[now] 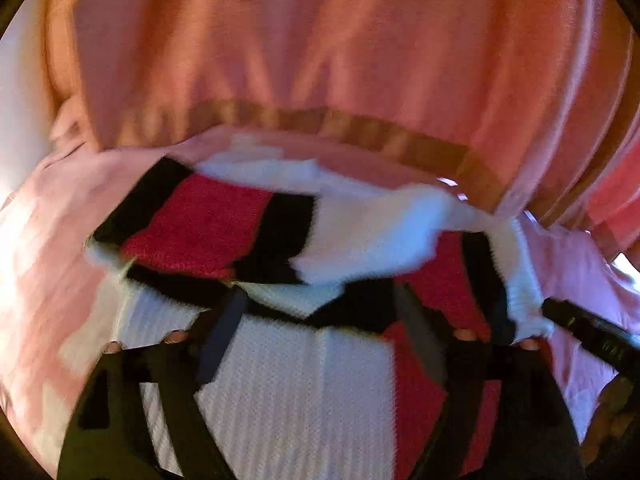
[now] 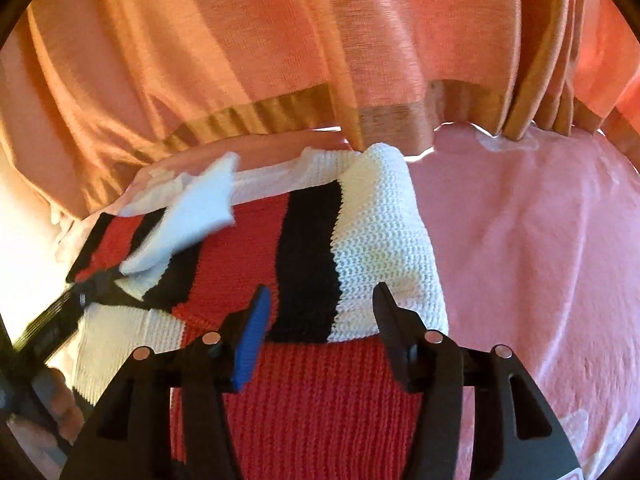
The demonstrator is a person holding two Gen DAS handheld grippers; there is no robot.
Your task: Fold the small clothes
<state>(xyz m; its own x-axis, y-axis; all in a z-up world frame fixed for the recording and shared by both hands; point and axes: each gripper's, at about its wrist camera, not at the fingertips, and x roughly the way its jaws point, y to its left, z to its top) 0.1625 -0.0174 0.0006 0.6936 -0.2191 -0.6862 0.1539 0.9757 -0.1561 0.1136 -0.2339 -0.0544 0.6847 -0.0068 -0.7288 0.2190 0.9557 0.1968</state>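
right gripper [image 2: 320, 336] – jaws spread wide, nothing between them, poised over the knit sweater [image 2: 320, 400] | left gripper [image 1: 320, 320] – blurred, fingers apart over the knit, grip cannot be judged | sweater – red, black and white stripes, lying partly folded on the pink sheet [image 2: 520, 260] | orange curtain [image 2: 240, 40] hangs behind

I note the knit garment [image 2: 312, 248] carries broad blocks of red, black and white. The sheet [image 2: 520, 240] under it is plain pale pink, and the curtain [image 2: 240, 40] behind is orange-pink with a darker tan band along its hem. My right gripper [image 2: 320, 312] is black with one blue pad [image 2: 252, 344]
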